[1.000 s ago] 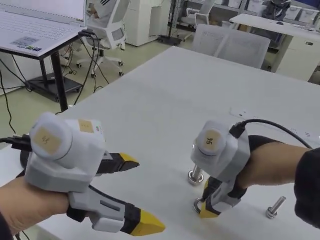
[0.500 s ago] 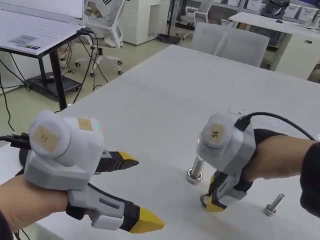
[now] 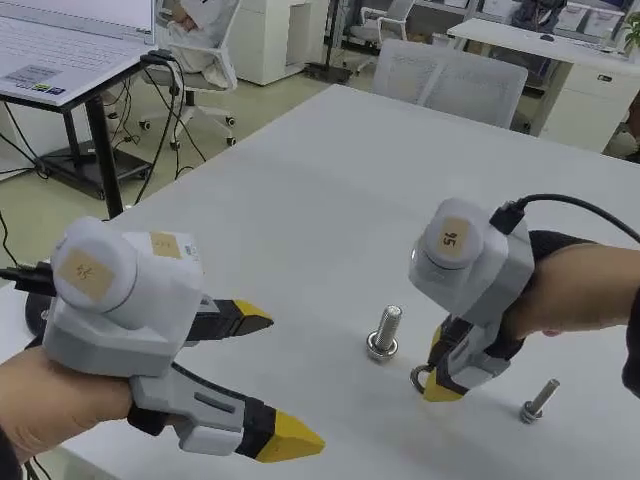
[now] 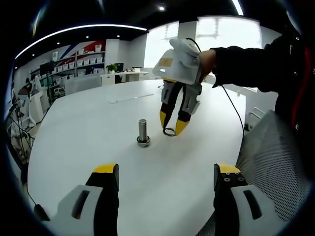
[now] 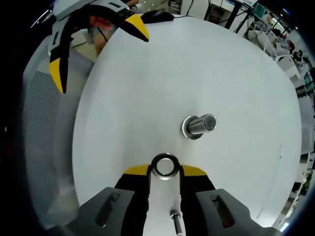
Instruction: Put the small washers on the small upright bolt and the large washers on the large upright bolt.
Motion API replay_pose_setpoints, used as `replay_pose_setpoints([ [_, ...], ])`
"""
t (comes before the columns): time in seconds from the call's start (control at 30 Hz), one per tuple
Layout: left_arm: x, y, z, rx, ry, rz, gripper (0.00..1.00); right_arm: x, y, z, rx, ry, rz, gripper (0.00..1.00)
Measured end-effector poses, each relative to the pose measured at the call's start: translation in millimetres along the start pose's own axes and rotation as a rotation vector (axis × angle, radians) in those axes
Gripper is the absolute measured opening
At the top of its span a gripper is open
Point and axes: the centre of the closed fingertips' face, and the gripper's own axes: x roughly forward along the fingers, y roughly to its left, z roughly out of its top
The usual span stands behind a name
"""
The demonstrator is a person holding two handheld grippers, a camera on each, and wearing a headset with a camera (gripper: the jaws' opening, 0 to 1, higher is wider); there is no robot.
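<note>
A large bolt (image 3: 384,333) stands upright on its head on the white table (image 3: 330,190); it also shows as the large bolt (image 4: 143,132) and the large bolt (image 5: 199,125). My right gripper (image 3: 437,385) hangs just right of it, shut on a metal washer (image 3: 420,378), seen as the ring-shaped washer (image 5: 165,165) between the yellow tips and as the washer (image 4: 169,132). A small bolt (image 3: 538,400) stands further right, also the small bolt (image 5: 174,219). My left gripper (image 3: 270,378) is open at the near left, holding nothing.
A grey mesh chair (image 3: 450,85) stands at the table's far end. To the left is a desk with a laptop (image 3: 60,50) and hanging cables. The table's near edge runs just under my left gripper (image 4: 166,172).
My right gripper has moved right and slightly up with the washer, uncovering the large bolt. The left gripper has stayed about where it was.
</note>
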Motion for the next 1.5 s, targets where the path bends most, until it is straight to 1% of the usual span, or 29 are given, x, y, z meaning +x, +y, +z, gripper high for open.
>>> replay_pose_setpoints([
  [0.17,-0.5,0.3,0.6,0.001,-0.003,0.0,0.79,-11.0,-3.4,-2.1,-0.006,0.006,-0.012,0.24],
  [0.3,-0.6,0.1,1.0,0.001,-0.005,-0.002,0.78,-23.3,-8.4,-0.8,-0.012,0.006,-0.031,0.24],
  [0.47,-0.4,-0.2,2.2,0.004,-0.007,-0.004,0.78,-35.4,-13.3,6.4,-0.025,-0.006,-0.057,0.24],
  [0.73,-1.4,0.1,3.2,0.005,-0.011,-0.002,0.78,-47.8,-20.5,18.9,-0.051,-0.021,-0.077,0.24],
  [0.83,-2.2,0.2,2.4,0.004,-0.01,0.0,0.78,-50.4,-22.3,21.8,-0.06,-0.02,-0.081,0.24],
  [1.0,-2.7,-0.3,2.5,0.002,-0.01,0.002,0.78,-56.5,-25.3,31.3,-0.08,-0.024,-0.092,0.24],
  [1.1,-2.6,-0.2,2.2,0.002,-0.009,0.001,0.78,-58.9,-26.9,38.6,-0.09,-0.031,-0.098,0.24],
  [1.27,-2.7,0.5,1.8,-0.001,-0.008,0.003,0.78,-56.8,-32.6,52.2,-0.109,-0.046,-0.099,0.24],
  [1.4,-3.6,1.5,0.9,-0.004,-0.009,0.005,0.78,-53.0,-33.2,57.3,-0.119,-0.048,-0.095,0.24],
  [1.5,-4.2,2.3,-1.7,-0.008,-0.005,0.008,0.78,-46.9,-36.2,58.8,-0.126,-0.039,-0.095,0.24],
])
